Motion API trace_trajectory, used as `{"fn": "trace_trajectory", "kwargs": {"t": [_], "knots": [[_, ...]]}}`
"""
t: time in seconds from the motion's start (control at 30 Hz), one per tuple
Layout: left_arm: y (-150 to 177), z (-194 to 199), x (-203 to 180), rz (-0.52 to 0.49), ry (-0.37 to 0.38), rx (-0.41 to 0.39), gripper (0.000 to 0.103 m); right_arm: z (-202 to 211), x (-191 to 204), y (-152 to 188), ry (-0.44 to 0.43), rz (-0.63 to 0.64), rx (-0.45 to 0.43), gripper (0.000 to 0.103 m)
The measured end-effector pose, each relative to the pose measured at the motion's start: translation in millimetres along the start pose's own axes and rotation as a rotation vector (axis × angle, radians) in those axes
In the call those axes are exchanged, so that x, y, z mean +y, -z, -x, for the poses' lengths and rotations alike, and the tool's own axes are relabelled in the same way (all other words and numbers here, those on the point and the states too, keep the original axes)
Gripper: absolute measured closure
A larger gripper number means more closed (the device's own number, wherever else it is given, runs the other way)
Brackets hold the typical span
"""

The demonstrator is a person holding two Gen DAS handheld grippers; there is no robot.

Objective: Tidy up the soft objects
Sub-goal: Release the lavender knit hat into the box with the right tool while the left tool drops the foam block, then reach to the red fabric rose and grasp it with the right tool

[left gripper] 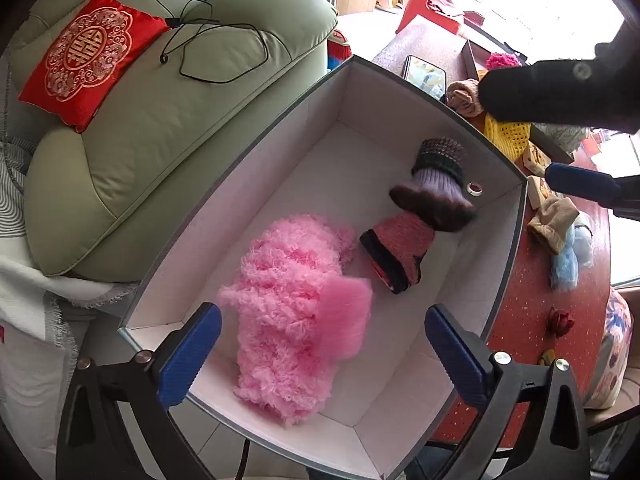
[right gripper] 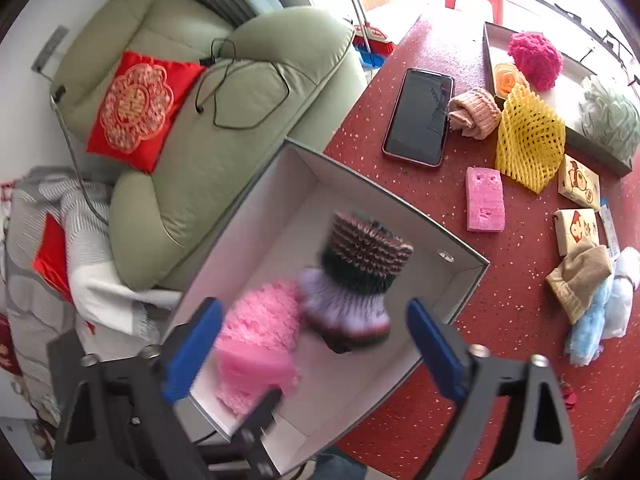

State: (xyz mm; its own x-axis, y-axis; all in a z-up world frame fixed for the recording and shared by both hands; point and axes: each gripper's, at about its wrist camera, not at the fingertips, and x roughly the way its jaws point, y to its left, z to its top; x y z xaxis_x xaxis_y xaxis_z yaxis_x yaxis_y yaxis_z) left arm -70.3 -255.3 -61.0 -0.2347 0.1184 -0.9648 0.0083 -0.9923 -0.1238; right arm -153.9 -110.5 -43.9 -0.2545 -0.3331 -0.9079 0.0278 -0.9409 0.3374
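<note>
Red table by green sofa; white box holds pink fluffy item & knit hat. Both grippers, L & R, spread wide, holding nothing.

Left tool jaws wide, right tool likewise

The one sign I can read is the gold double-happiness character 囍 stitched in the middle of the red satin cushion on the pale green leather armchair (markings on the small cream cartoon boxes stay illegible).
</note>
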Motion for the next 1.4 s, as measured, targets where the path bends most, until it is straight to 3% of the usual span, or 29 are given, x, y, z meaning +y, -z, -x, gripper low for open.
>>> {"fn": "trace_trajectory", "kwargs": {"t": [0.17, 0.33, 0.53, 0.77, 1.03, 1.23, 1.4], "knots": [[4.4, -0.6, 0.9, 0.034, 0.018, 0.018, 0.000, 21.0, -15.3, 5.1, -0.034, -0.057, -0.044, 0.000], [9.6, 9.2, -17.5, -0.029, 0.002, 0.011, 0.000, 39.5, -62.2, 42.3, -0.018, -0.173, -0.045, 0.000], [17.4, 9.7, -70.1, -0.240, -0.032, 0.096, 0.000, 55.5, -137.0, 106.6, 0.052, -0.346, -0.002, 0.000], [40.1, 13.6, -153.3, -0.500, 0.027, 0.156, 0.000, 85.2, -227.5, 190.0, 0.090, -0.647, -0.019, 0.000], [62.6, 1.5, -249.5, -0.738, 0.074, 0.238, 0.000, 115.6, -269.1, 253.6, 0.127, -0.838, -0.077, 0.000], [81.3, -11.4, -275.4, -0.784, 0.069, 0.319, 0.000, 127.9, -294.1, 283.0, 0.147, -0.930, -0.090, 0.000], [81.1, -26.5, -275.8, -0.734, 0.060, 0.379, 0.000, 129.0, -305.5, 292.7, 0.169, -0.930, -0.082, 0.000]]}}
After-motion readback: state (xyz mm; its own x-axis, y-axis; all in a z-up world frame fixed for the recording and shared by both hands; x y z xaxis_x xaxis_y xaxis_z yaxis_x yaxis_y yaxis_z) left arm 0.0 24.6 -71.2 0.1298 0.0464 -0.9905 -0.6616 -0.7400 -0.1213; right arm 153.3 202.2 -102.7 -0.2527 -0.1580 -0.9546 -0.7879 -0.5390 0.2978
